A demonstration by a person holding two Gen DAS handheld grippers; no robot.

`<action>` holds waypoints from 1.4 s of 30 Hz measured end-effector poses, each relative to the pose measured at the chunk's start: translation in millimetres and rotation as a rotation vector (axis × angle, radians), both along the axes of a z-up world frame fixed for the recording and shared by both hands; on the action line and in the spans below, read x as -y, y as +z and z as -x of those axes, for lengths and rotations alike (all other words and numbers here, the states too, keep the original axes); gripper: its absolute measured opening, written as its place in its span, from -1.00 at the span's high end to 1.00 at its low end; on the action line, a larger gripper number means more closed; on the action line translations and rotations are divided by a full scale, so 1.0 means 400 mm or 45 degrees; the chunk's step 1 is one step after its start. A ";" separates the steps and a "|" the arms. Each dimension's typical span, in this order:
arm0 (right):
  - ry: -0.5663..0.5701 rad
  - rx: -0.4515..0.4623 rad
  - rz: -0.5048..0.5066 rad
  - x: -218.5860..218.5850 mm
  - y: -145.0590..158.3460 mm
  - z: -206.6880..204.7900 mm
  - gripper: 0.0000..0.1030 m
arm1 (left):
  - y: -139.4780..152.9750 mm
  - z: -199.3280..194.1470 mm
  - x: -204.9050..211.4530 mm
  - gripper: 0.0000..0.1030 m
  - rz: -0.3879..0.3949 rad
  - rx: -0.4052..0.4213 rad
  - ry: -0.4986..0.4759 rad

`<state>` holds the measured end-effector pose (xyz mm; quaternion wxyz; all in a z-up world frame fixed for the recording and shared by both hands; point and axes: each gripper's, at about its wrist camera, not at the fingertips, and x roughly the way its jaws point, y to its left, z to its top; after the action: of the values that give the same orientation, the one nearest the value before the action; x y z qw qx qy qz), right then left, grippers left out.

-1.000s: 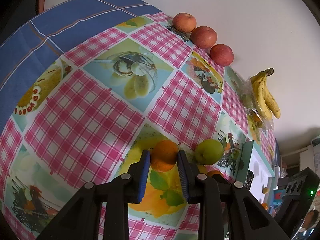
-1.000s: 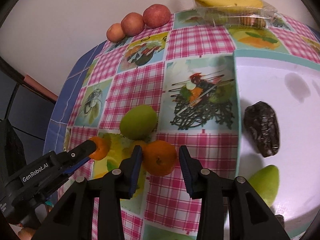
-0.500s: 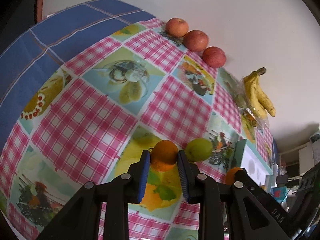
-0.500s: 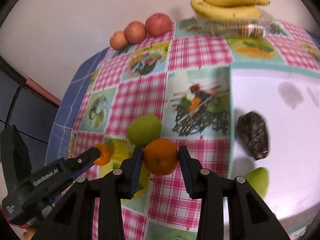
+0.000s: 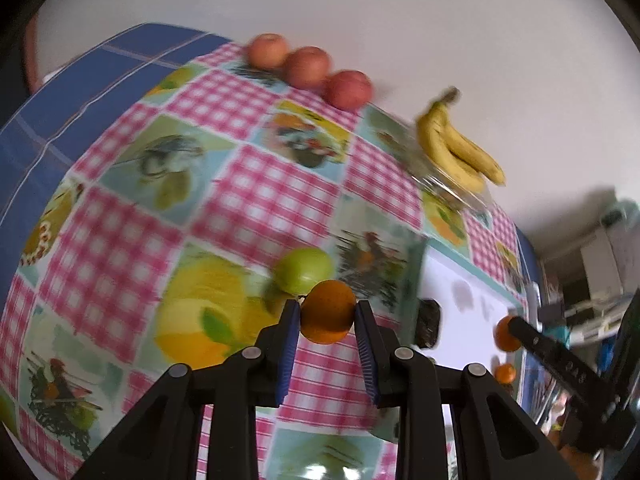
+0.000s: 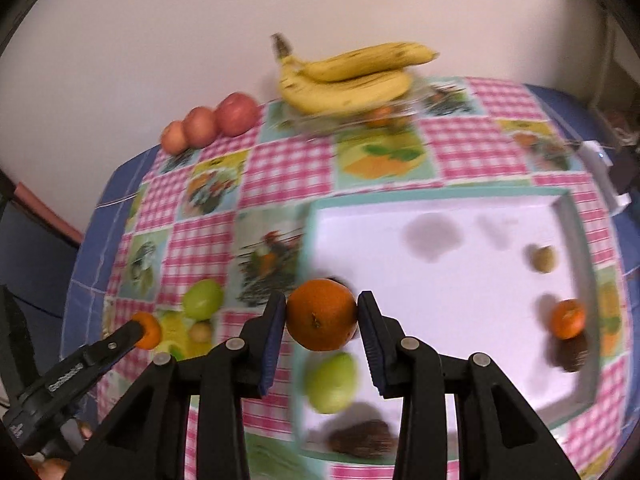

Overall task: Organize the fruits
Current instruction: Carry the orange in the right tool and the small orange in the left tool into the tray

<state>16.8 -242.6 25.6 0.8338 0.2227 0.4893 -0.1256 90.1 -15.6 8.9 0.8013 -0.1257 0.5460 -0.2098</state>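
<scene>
My left gripper (image 5: pixel 327 312) is shut on a small orange (image 5: pixel 328 312), held above the checked tablecloth (image 5: pixel 256 200). A green fruit (image 5: pixel 303 271) lies on the cloth just behind it. My right gripper (image 6: pixel 322 315) is shut on a bigger orange (image 6: pixel 321 314), raised over the left edge of the white tray (image 6: pixel 440 216). In the tray lie a green fruit (image 6: pixel 331 380), dark avocados (image 6: pixel 356 438), a small orange (image 6: pixel 567 318) and a small brown fruit (image 6: pixel 542 258). The left gripper with its orange (image 6: pixel 146 330) shows at the lower left of the right wrist view.
Three red apples (image 6: pixel 210 122) line the wall at the back left. A bunch of bananas (image 6: pixel 352 76) rests on a clear plastic box (image 6: pixel 360 118) at the back. A small brown fruit (image 6: pixel 200 331) sits on the cloth near the green fruit (image 6: pixel 202 299).
Both grippers rose off the cloth with their oranges and moved right toward the tray. The right one now hangs over the tray's left edge. The green fruit stayed on the cloth.
</scene>
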 end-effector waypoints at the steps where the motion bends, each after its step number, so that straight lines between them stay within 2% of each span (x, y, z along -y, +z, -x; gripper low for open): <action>1: -0.027 -0.004 0.023 0.024 0.007 0.014 0.25 | 0.003 0.006 0.021 0.42 -0.005 0.000 -0.028; 9: -0.186 -0.052 0.144 0.167 0.034 0.105 0.25 | 0.017 0.047 0.192 0.42 -0.026 -0.018 -0.228; 19: -0.304 -0.080 0.118 0.299 0.015 0.182 0.25 | -0.010 0.088 0.378 0.42 -0.113 -0.029 -0.421; 24: -0.310 -0.093 0.092 0.322 -0.006 0.190 0.25 | -0.044 0.098 0.423 0.42 -0.147 -0.051 -0.459; 33: -0.322 -0.151 -0.008 0.346 -0.086 0.185 0.25 | -0.109 0.112 0.448 0.42 -0.192 -0.095 -0.491; 42: -0.316 -0.229 -0.030 0.340 -0.140 0.170 0.25 | -0.121 0.125 0.478 0.42 -0.208 -0.088 -0.517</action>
<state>-51.3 -378.5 -30.3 0.7620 0.2789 0.5322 -0.2414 39.9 -206.8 -39.6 0.7308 0.0452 0.6025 -0.3176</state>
